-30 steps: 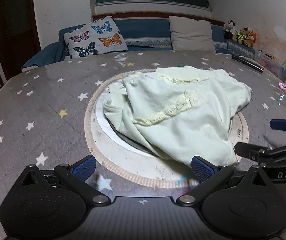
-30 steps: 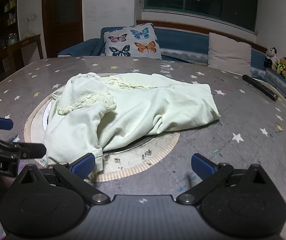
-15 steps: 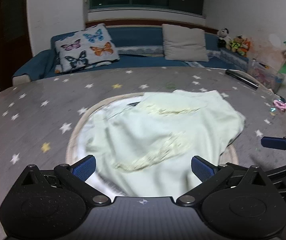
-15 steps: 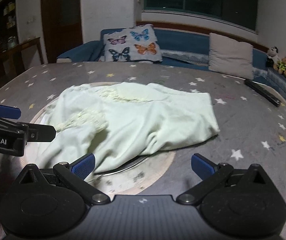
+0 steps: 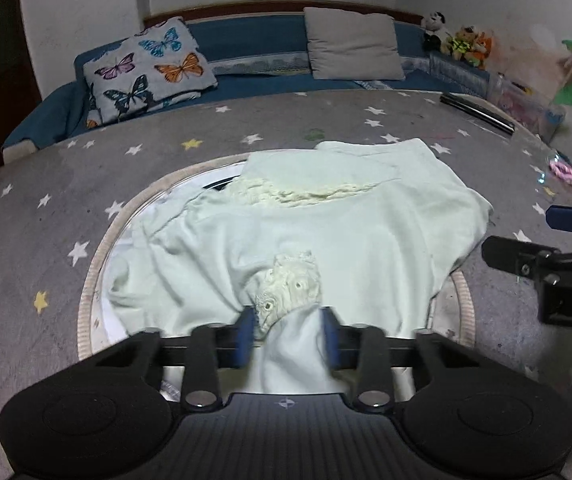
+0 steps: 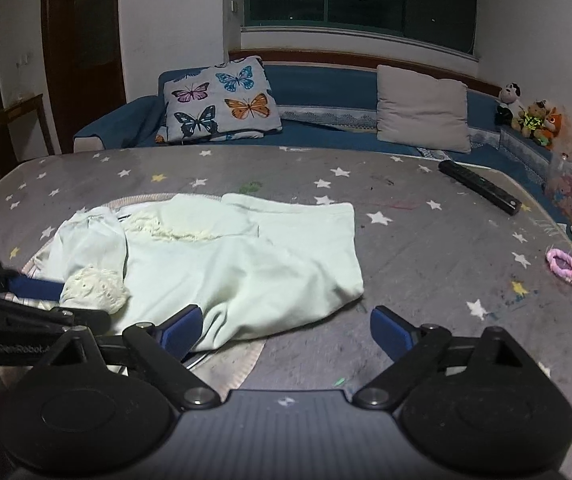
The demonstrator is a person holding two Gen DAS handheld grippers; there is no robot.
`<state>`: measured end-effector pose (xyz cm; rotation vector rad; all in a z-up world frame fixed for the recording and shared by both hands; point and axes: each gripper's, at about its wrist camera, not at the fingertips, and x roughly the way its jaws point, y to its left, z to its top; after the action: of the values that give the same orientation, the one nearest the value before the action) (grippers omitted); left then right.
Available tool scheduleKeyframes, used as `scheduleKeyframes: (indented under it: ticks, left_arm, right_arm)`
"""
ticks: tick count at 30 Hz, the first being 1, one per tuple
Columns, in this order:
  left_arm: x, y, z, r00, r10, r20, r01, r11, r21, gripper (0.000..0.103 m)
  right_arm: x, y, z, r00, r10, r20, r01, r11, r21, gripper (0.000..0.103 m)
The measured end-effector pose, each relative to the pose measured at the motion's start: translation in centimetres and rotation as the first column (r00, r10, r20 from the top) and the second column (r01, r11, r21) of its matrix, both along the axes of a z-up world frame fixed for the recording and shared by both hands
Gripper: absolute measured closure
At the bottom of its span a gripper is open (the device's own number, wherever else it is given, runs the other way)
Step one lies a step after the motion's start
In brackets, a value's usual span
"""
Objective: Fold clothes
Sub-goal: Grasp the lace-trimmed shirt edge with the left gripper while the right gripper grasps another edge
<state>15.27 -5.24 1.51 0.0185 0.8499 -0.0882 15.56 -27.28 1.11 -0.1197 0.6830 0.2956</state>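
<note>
Left tool (image 5: 287, 334) closed onto garment (image 5: 350, 232) cuff | right tool (image 6: 284, 330) wide open, seemingly touching hem

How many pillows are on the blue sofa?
2. The butterfly-print pillow leans at the left end of the blue sofa, and the plain beige pillow leans toward the right end. The table edge hides the sofa's front, so another may lie out of sight.

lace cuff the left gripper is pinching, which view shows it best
The left wrist view: the lace cuff sits centred between the left gripper fingers, eyelets visible. The right wrist view shows it only from the side, at the frame's left edge.
</note>
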Motion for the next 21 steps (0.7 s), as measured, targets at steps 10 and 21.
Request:
scheduleKeyframes:
  ticks: [10,21]
  left_arm:
    - [-3.7,5.7,1.9,0.988,0.145,0.057,-0.138,0.984,-0.11,0.084]
    - [-6.4,8.9,1.9,0.975,0.216,0.048,-0.203,0.961,-0.19,0.08]
  right_arm:
    - [1.4,2.7,0.3,0.996,0.091,-0.004,-0.091,0.996,0.012,0.02]
    - [4.1,7.6,-0.2,0.975,0.219,-0.044,-0.217,0.974,0.059,0.03]
